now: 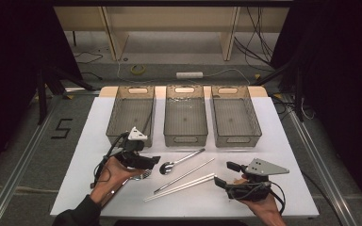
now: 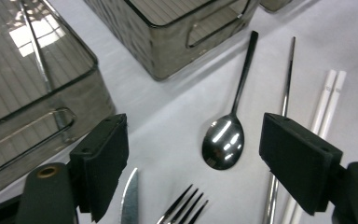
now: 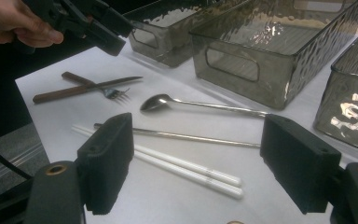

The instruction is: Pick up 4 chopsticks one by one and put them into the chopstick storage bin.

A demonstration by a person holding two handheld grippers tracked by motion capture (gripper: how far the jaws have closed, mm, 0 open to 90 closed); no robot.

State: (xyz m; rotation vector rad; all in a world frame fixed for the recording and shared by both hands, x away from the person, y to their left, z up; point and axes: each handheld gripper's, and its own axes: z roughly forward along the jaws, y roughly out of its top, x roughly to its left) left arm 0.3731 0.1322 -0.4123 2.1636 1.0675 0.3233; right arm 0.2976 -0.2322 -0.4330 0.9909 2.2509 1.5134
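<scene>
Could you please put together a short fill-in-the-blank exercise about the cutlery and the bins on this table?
1. Along the far side of the white mat stand ____ grey bins.
2. The spoon lies with its bowl toward the ____ gripper.
3. The pair of chopsticks nearest the right gripper is ____ in colour.
4. The jaws of the left gripper stand ____, with nothing between them.

Missing words: three; left; white; open
</scene>
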